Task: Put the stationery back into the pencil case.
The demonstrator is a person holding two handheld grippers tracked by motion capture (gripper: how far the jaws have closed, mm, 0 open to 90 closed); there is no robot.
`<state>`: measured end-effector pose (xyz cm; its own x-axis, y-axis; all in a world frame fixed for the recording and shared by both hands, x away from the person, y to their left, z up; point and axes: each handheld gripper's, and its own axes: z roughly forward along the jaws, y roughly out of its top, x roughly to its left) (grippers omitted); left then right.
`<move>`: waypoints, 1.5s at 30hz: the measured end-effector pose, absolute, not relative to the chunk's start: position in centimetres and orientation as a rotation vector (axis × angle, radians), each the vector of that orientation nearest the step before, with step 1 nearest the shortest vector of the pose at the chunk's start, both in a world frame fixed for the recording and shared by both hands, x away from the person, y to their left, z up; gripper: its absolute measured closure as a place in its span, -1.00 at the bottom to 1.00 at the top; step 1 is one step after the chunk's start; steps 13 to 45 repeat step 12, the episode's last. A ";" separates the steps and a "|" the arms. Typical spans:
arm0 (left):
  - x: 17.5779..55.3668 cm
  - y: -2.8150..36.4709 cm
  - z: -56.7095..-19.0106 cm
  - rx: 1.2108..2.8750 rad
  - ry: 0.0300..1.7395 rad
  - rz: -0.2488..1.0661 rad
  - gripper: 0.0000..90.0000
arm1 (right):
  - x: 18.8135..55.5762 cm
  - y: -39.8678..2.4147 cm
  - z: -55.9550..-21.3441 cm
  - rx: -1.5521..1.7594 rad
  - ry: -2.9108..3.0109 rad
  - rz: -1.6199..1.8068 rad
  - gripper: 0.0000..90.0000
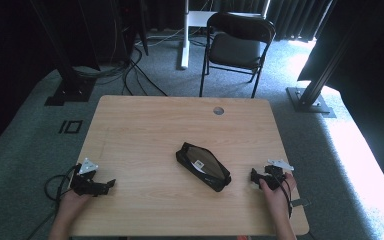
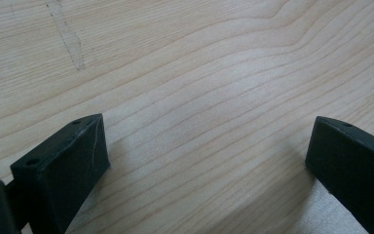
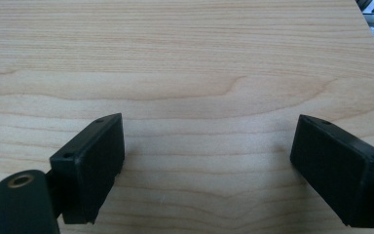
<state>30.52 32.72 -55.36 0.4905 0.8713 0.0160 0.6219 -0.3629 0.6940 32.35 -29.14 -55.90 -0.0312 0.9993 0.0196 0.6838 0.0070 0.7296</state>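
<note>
While the black pouch point(image 1: 203, 166) lies in the middle of the table point(image 1: 145, 125), the left gripper point(image 1: 111, 183) and right gripper point(image 1: 253, 177) sit wide open, holding nothing, low in the frame.

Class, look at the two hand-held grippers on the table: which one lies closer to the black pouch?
The right gripper. Only a narrow strip of bare table separates it from the black pouch, while the left gripper sits much farther from the pouch, near the table's left edge.

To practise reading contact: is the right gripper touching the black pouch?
Apart. The high view shows bare table between the right gripper and the black pouch.
</note>
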 end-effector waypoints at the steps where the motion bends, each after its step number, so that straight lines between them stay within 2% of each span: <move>1: 30.5 32.7 -55.4 2.109 1.224 0.513 -0.95 | 32.4 -29.1 -55.9 1.729 1.767 0.786 -0.73; 45: 30.6 32.7 -55.3 2.104 1.237 0.520 -0.95 | 32.3 -29.1 -55.9 1.716 1.784 0.793 -0.73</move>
